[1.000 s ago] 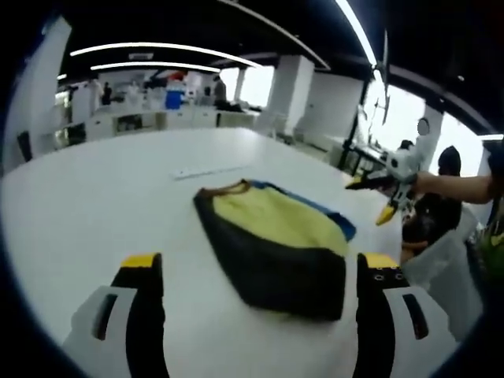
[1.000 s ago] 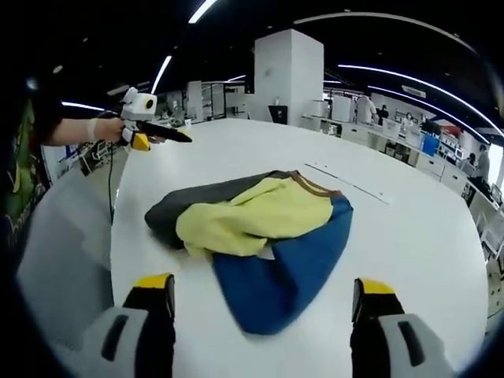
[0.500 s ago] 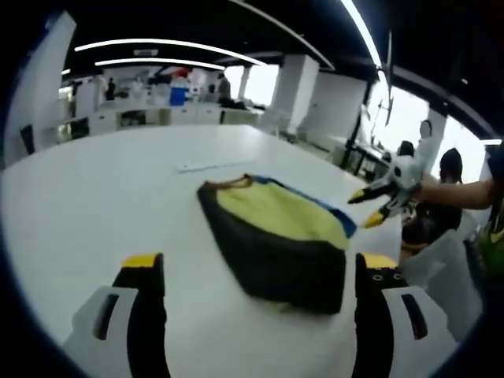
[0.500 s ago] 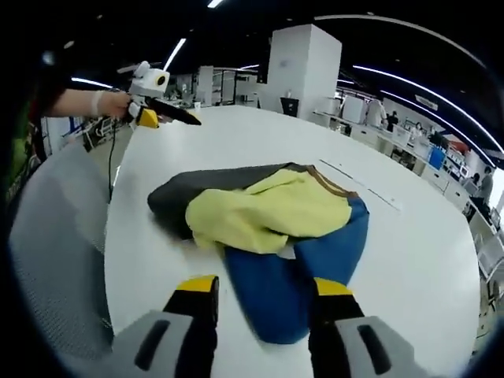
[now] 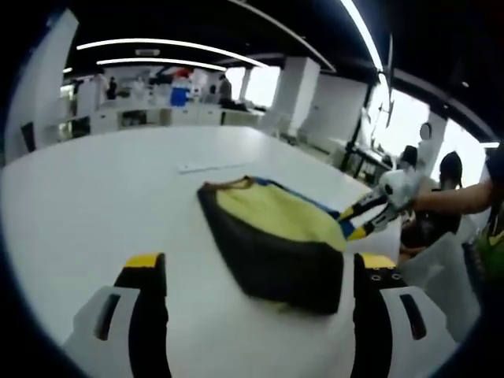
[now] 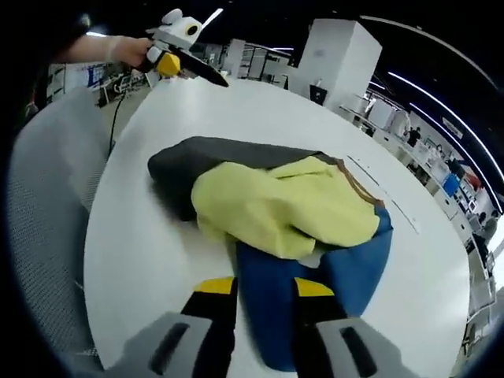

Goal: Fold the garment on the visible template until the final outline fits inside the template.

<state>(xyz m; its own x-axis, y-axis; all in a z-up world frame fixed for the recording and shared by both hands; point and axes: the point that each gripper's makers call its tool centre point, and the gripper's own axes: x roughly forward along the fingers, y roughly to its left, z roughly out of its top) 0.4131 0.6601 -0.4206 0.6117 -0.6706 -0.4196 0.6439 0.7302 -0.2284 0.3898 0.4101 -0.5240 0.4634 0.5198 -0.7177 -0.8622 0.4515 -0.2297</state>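
While the right tongs [image 6: 264, 285] sit nearly closed over the blue edge of the garment [image 6: 268, 213], with blue cloth in the narrow gap though a firm pinch can't be confirmed, the left tongs [image 5: 256, 262] stand wide apart holding nothing, just short of the garment's dark end. Garment lies crumpled on the white surface [image 5: 94, 197], yellow layer over dark grey and blue. Beyond the garment, a thin pale strip [image 5: 211, 166] lies on the surface, with desks and pillars further back.
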